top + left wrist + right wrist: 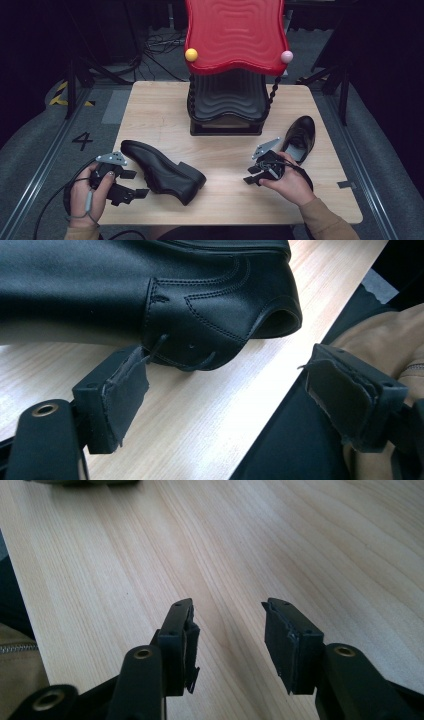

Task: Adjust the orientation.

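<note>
A black leather shoe (161,170) lies on its side on the wooden table (220,150), toe toward the left. My left gripper (134,184) sits just left of it near the table's front edge, jaws open; in the left gripper view the shoe (165,300) fills the top and its lace touches the left pad (125,395), nothing clamped. A second black shoe (300,137) lies at the right. My right gripper (252,175) is in front of it, pointing left over bare wood, open and empty (227,635).
A red wavy-topped stand (232,32) with a black ribbed base (227,107) stands at the table's back middle, with a yellow ball (191,54) and a pink ball (286,56) on its corners. Bare wood lies between the two shoes.
</note>
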{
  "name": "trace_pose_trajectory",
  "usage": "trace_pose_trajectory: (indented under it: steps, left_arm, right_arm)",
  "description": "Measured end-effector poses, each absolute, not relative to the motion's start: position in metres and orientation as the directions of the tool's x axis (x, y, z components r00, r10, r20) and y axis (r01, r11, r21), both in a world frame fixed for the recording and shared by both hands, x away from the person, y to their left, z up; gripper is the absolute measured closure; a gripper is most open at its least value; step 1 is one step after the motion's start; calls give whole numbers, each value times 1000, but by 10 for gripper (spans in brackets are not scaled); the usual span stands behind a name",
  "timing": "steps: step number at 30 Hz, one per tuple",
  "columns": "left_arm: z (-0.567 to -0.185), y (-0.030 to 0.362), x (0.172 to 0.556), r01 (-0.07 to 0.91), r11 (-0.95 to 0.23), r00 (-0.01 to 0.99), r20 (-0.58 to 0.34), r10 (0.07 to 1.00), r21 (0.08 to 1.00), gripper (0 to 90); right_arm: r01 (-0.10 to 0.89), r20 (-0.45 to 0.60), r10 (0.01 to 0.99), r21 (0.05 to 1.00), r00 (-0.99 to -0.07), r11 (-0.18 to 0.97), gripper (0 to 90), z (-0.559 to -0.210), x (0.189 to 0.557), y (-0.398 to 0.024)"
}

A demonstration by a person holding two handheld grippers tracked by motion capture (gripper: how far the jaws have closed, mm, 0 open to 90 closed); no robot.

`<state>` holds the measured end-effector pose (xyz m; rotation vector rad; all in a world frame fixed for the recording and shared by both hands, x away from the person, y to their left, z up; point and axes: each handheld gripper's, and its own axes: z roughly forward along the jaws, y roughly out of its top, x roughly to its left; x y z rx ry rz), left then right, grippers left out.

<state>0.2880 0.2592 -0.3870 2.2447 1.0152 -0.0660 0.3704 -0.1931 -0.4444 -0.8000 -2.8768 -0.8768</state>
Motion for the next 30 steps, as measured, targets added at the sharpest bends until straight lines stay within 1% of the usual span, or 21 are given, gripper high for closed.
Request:
trace_pose_trajectory:
  steps: [14, 18, 20, 22, 25, 30]
  left_arm:
    - [-382, 257, 285, 667, -501, 716, -287, 637, 552, 175]
    - [-381, 257, 285, 663, -499, 718, -284, 635, 558, 175]
    - [-381, 257, 285, 661, -504, 720, -281, 635, 556, 175]
    - [-380, 256, 284, 657, -506, 723, -278, 632, 558, 175]
    - [-379, 255, 284, 649, -513, 731, -275, 625, 561, 173]
    - [-378, 254, 283, 644, -520, 736, -267, 622, 562, 172]
  right_arm:
    - [475, 172, 458, 525, -872, 707, 562, -443, 368, -189]
    - [474, 178, 454, 532, -873, 702, 580, -442, 367, -188]
    - [475, 192, 445, 527, -875, 705, 636, -440, 366, -186]
    - [461, 203, 421, 524, -884, 716, 754, -438, 366, -184]
    - [441, 225, 381, 518, -897, 732, 861, -432, 363, -176]
    - [404, 209, 347, 518, -914, 754, 880, -422, 362, -162]
